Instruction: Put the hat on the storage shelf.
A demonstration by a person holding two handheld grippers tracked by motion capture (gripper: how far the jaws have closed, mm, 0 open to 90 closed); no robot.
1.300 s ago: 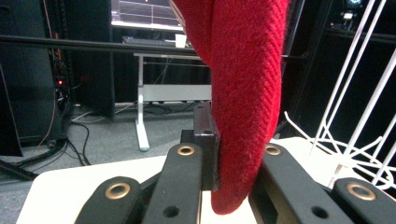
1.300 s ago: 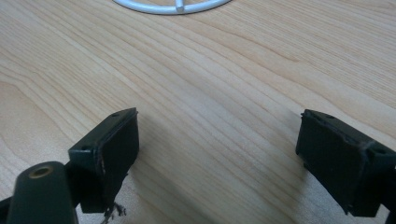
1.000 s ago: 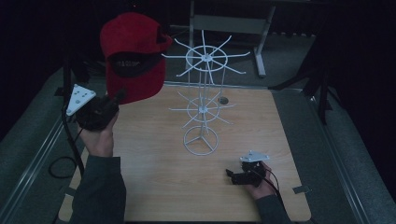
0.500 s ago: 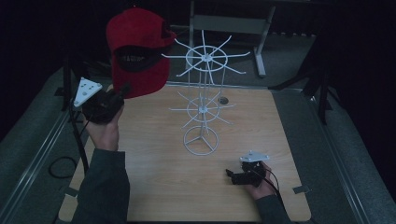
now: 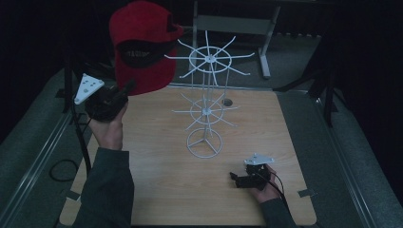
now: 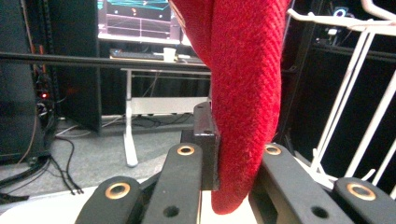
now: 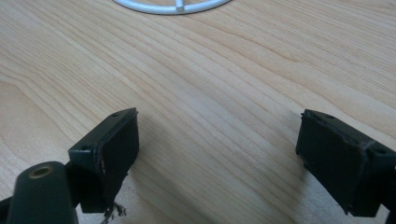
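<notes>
We are lifting the red cap (image 5: 142, 45) higher than a moment ago, now level with the top ring of the white wire rack (image 5: 205, 102), suggesting hanging comes next. Our left gripper (image 5: 124, 91) is clamping its brim from below-left; our right gripper (image 5: 236, 178) is resting spread apart on the table (image 5: 157, 190), near right.

The red woven-fabric cap (image 5: 142, 45) has a black front panel with pale lettering. The thin wire display rack (image 5: 205, 102) is white throughout. The wooden table top (image 5: 157, 185) is light tan with streaked grain. Both grippers' jaws are black.
</notes>
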